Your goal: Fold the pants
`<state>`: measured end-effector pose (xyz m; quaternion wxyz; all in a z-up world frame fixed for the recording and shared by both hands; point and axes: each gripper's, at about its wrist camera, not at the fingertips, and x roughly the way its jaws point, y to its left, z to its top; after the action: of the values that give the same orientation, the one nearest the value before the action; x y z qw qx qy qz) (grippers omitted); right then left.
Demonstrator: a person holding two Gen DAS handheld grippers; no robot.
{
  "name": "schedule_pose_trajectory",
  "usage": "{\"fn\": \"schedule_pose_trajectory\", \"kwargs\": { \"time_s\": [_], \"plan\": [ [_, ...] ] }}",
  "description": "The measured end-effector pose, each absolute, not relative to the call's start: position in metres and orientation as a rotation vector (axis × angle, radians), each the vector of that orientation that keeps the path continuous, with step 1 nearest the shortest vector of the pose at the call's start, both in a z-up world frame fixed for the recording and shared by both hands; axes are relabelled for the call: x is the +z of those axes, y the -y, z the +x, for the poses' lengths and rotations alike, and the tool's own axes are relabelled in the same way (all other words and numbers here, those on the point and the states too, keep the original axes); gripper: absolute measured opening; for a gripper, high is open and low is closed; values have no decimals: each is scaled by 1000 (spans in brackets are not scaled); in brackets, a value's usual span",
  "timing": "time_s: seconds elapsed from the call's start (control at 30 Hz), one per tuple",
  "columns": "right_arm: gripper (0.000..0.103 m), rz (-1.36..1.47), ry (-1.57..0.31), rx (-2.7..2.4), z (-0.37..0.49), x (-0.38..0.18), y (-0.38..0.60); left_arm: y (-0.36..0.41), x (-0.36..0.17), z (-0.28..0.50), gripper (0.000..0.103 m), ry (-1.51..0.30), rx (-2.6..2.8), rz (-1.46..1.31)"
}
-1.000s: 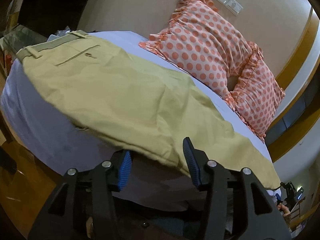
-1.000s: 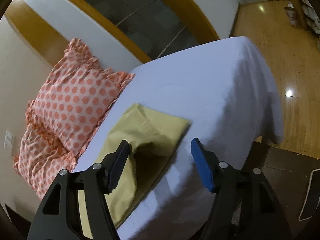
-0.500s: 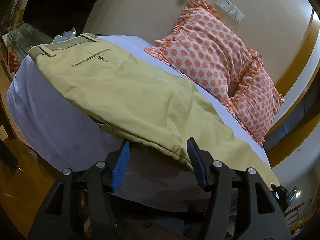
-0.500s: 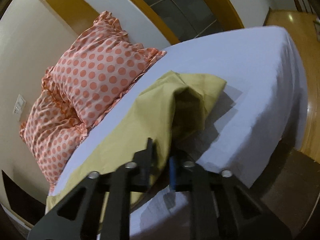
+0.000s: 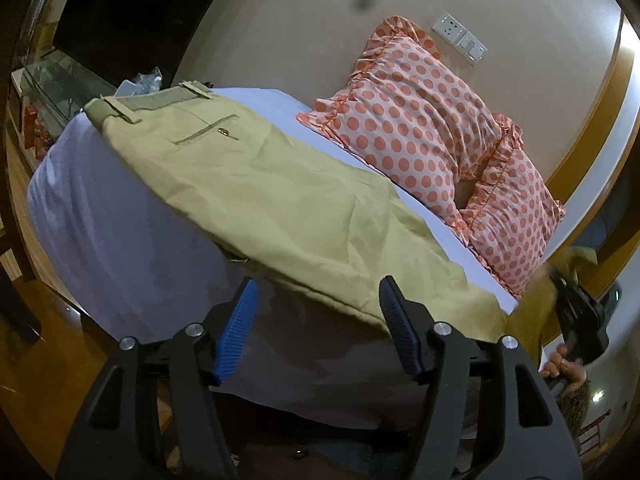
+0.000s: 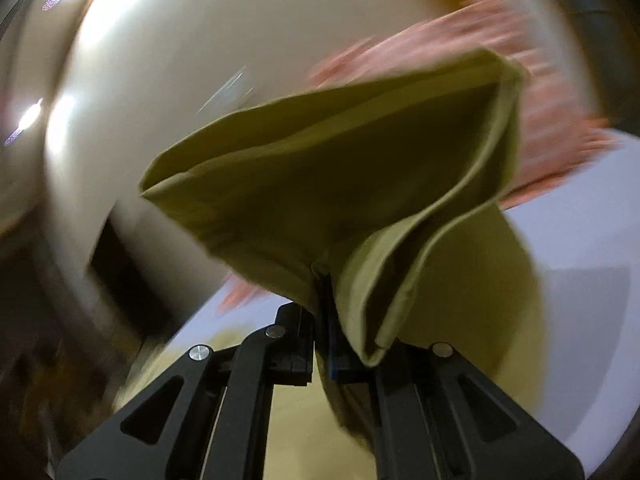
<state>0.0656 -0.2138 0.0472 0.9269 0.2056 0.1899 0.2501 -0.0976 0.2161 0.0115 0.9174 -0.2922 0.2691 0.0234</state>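
Khaki pants (image 5: 256,184) lie lengthwise across the white bed (image 5: 104,248), waistband at the far left, legs running right. My left gripper (image 5: 318,292) is open and empty, just short of the pants' near edge at mid-leg. My right gripper (image 6: 323,280) is shut on the leg cuffs (image 6: 360,184) and holds them lifted off the bed; the view is blurred. It also shows at the right edge of the left wrist view (image 5: 576,312), with the raised cuffs.
Two orange polka-dot pillows (image 5: 432,128) lean against the beige wall behind the pants. A glass-topped stand (image 5: 60,80) with clutter is at the far left. Wooden floor (image 5: 44,360) lies below the bed's near edge.
My right gripper closed on the leg cuffs and swung them up off the bed. My left gripper drew back slightly and stayed open.
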Motion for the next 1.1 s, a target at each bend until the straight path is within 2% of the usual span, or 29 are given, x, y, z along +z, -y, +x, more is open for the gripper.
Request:
{"fn": "schedule_pose_trajectory", "kwargs": {
  "time_s": [0.1,0.17,0.2,0.23,0.3,0.43,0.7,0.77,0.8,1.1],
  "plan": [
    [8,157,-656,717,68,13,111,-215,11,-103,70,-549,33,-563],
    [18,44,-749,738,61,-5,82,-212,8,-103,72,-565,-1,-536],
    [31,22,-752,738,57,-8,79,-208,6,-101,72,-582,-21,-510],
    [54,18,-743,744,53,-9,80,-205,3,-100,74,-594,-35,-490],
    [82,54,-695,741,45,-2,96,-196,-4,-93,75,-628,-74,-464],
    [85,108,-667,688,48,7,115,-184,-16,-76,78,-655,-155,-487],
    [85,240,-755,613,69,-14,139,-191,-15,-61,80,-601,-188,-612],
    [85,238,-755,618,68,-15,137,-198,-14,-59,88,-590,-201,-664],
    [86,237,-754,621,69,-15,135,-200,-14,-57,89,-589,-208,-687],
    [86,252,-744,630,67,-19,135,-223,-1,-50,89,-552,-129,-765]
  ]
}}
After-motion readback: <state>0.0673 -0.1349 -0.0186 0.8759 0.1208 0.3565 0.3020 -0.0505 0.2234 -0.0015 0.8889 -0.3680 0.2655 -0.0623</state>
